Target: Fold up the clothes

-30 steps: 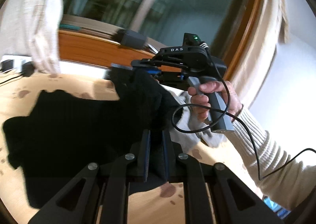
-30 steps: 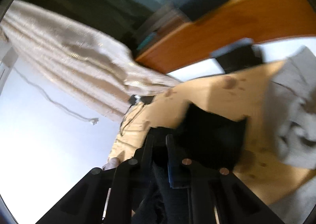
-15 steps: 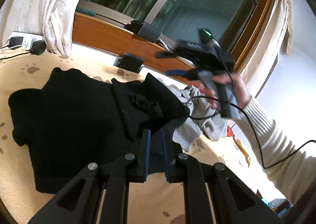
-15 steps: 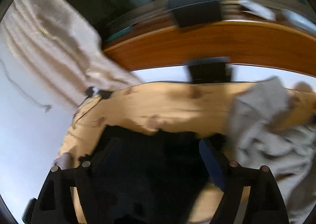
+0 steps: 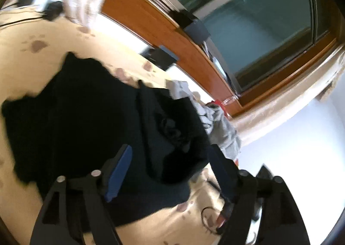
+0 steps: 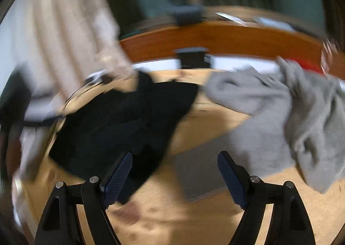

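Black garment (image 5: 90,119) lay part-folded, one flap turned over. Grey garment (image 6: 291,111), at two o'clock, remained crumpled. Left gripper (image 5: 170,167) was opening, right gripper (image 6: 174,171) spread; neither held cloth.

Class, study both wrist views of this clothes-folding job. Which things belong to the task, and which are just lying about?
Part of the job:
- black garment, spread on the cloth-covered surface
- grey garment, crumpled beside it
- left gripper, jaws opening
- right gripper, open

Just lying about:
- curtain
- wooden window sill
- small dark box
- plugs and cable
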`<state>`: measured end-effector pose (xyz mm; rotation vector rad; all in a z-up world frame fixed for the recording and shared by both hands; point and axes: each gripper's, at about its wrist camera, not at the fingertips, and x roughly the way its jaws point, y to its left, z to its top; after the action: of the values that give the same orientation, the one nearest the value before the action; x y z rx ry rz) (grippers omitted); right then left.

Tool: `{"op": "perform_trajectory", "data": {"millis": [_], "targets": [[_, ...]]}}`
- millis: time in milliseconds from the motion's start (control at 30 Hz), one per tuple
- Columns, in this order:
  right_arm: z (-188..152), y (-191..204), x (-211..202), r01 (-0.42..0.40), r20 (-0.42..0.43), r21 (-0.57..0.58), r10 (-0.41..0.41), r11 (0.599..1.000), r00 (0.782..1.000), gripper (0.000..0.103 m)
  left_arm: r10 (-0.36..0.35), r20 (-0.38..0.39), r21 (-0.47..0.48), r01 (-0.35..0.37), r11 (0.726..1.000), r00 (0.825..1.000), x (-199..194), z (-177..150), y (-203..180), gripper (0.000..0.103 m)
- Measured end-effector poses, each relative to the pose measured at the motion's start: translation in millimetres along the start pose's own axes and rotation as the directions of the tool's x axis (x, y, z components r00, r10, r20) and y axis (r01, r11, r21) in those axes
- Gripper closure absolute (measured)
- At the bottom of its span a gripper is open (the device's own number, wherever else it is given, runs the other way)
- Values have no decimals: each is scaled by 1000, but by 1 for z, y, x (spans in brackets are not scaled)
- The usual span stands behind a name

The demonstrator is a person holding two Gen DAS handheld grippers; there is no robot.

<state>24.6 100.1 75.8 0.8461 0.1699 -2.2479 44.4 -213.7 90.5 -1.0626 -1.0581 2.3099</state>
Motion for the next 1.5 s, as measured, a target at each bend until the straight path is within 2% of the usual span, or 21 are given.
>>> {"op": "perform_trajectory", "data": {"millis": [67, 167, 233, 333, 400, 467, 633, 833, 933, 1067, 1167, 1233, 1267, 1333, 1400, 1500], "targets": [[-3, 30, -1, -32, -10, -100, 31, 994, 999, 19, 12, -67, -48, -15, 999, 998, 20, 11, 8, 23], [-2, 54, 9, -66, -21, -169, 63, 983, 998, 19, 22, -164, -131, -44, 990, 986, 48, 23, 23, 23], [7, 56, 21, -63, -15, -153, 62, 986, 998, 19, -4, -200, -194, -35, 980, 980, 62, 27, 34, 23], [20, 39, 39, -110, -42, -40, 109, 993, 993, 19, -16, -196, -231, -30, 972, 980, 75, 41, 39, 22], [26, 36, 43, -131, -33, -8, 131, 991, 991, 19, -25, -207, -231, -24, 973, 978, 84, 51, 36, 22], [28, 42, 40, -165, 1, -34, 165, 986, 986, 19, -30, -230, -216, -21, 976, 973, 94, 60, 31, 21], [26, 75, 42, -151, 33, -216, 161, 965, 986, 19, -2, -309, -176, -55, 983, 951, 124, 72, 23, 20], [22, 99, 61, -118, 18, -353, 133, 928, 991, 19, -4, -335, -172, -57, 984, 942, 135, 74, 24, 19], [14, 114, 72, -84, 4, -459, 97, 884, 995, 13, 4, -354, -156, -64, 986, 935, 140, 77, 22, 19], [3, 137, 79, -64, -9, -579, 71, 813, 997, 11, 33, -384, -101, -77, 992, 923, 151, 79, 12, 20], [-6, 152, 84, -61, -22, -657, 62, 752, 998, 11, 61, -400, -52, -89, 995, 915, 159, 76, 5, 31], [-11, 159, 86, -47, -21, -690, 45, 723, 999, 11, 82, -415, -25, -101, 995, 906, 165, 74, 2, 54], [-13, 162, 88, -40, -20, -705, 37, 708, 999, 11, 94, -418, -17, -111, 994, 903, 166, 73, 2, 58], [-13, 161, 87, -23, -3, -704, 29, 710, 1000, 11, 99, -418, -19, -118, 993, 903, 168, 73, 4, 72], [-12, 161, 86, -5, 15, -701, 21, 713, 1000, 11, 93, -412, -24, -113, 993, 907, 166, 74, 3, 75], [-17, 156, 67, 68, 91, -681, -8, 729, 996, 11, 91, -403, -20, -108, 994, 910, 163, 74, 0, 77]]}}
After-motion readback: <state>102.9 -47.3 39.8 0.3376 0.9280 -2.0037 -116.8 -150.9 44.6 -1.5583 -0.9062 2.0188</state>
